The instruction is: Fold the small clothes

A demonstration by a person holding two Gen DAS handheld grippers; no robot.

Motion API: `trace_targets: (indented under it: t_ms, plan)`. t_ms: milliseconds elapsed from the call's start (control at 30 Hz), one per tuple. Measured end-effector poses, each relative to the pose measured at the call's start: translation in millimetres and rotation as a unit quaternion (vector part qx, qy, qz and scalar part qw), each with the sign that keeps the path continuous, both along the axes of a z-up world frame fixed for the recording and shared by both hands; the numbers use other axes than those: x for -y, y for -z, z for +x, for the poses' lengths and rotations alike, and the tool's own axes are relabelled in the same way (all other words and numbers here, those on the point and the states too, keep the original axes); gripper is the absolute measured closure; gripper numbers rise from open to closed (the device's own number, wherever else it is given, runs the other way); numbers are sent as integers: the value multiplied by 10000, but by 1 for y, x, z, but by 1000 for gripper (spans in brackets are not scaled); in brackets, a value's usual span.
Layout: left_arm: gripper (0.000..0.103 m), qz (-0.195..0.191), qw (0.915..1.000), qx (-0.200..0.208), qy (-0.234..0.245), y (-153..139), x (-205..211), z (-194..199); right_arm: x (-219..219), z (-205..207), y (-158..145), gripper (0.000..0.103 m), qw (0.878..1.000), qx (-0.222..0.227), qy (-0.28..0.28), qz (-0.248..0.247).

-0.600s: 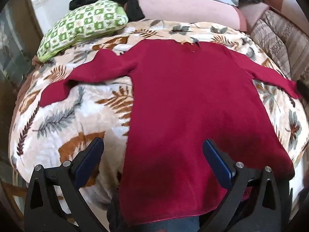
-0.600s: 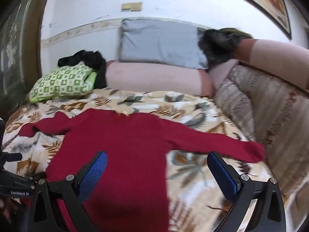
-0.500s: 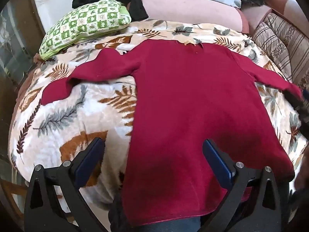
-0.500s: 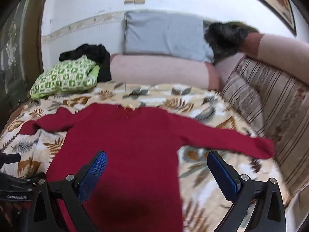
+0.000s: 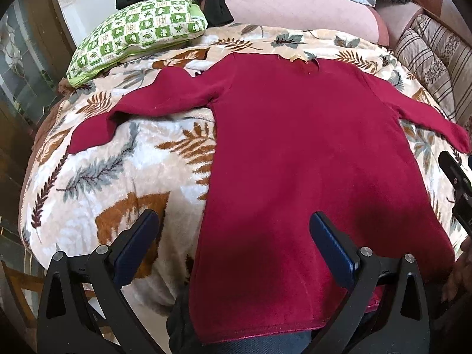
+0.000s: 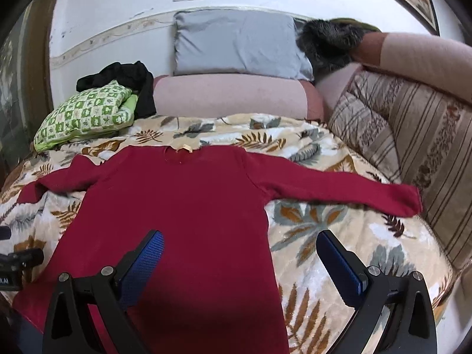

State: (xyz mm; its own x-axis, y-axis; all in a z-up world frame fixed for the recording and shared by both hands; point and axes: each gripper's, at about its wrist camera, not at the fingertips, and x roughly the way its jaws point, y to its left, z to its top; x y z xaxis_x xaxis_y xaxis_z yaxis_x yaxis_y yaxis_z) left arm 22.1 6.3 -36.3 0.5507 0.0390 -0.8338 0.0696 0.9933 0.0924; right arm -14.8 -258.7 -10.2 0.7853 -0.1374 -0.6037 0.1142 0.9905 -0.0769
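A dark red long-sleeved sweater (image 5: 295, 153) (image 6: 177, 206) lies flat on a leaf-patterned blanket (image 5: 118, 177) (image 6: 339, 236), both sleeves spread sideways and the neck at the far side. My left gripper (image 5: 233, 227) hovers open above the sweater's lower left edge, its blue pads wide apart with nothing between them. My right gripper (image 6: 240, 247) hangs open over the sweater's lower right edge, also holding nothing. The sweater's hem drapes over the near edge of the bed. Part of the right gripper's body (image 5: 457, 183) shows at the right rim of the left wrist view.
A green checked pillow (image 5: 138, 32) (image 6: 85, 115) with black clothing (image 6: 124, 79) behind it sits far left. A pink bolster (image 6: 230, 94) and grey pillow (image 6: 239, 47) line the back wall. A striped quilt (image 6: 413, 147) borders the right side.
Both grippers have shifted slightly, the right view swinging left so the sweater sits more centred. The jaws stay wide apart and the sweater has not moved.
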Motion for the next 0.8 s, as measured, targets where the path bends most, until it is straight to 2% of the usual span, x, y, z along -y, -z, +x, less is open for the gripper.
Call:
trace_targets:
  t_ms: [133, 167, 333, 467, 633, 800]
  plan:
    - [0, -23, 10000, -38, 1, 3, -1, 1, -3, 1, 0, 0, 9999, 122, -58, 4]
    - [0, -48, 10000, -60, 6, 4, -2, 1, -4, 3, -1, 0, 9994, 352, -57, 4]
    - [0, -143, 9997, -185, -4, 11, -5, 5, -7, 4, -1, 0, 9995, 316, -93, -31]
    - [0, -243, 9994, -248, -96, 16, -13, 9, -8, 4, 2, 0, 9998, 82, -202, -22]
    - [0, -224, 9990, -338, -190, 25, -24, 18, -13, 5, 7, 0, 9992, 1, -388, -1]
    - [0, -772, 9953, -352, -476, 35, -67, 37, -16, 12, 16, 1, 9985, -344, -423, -9]
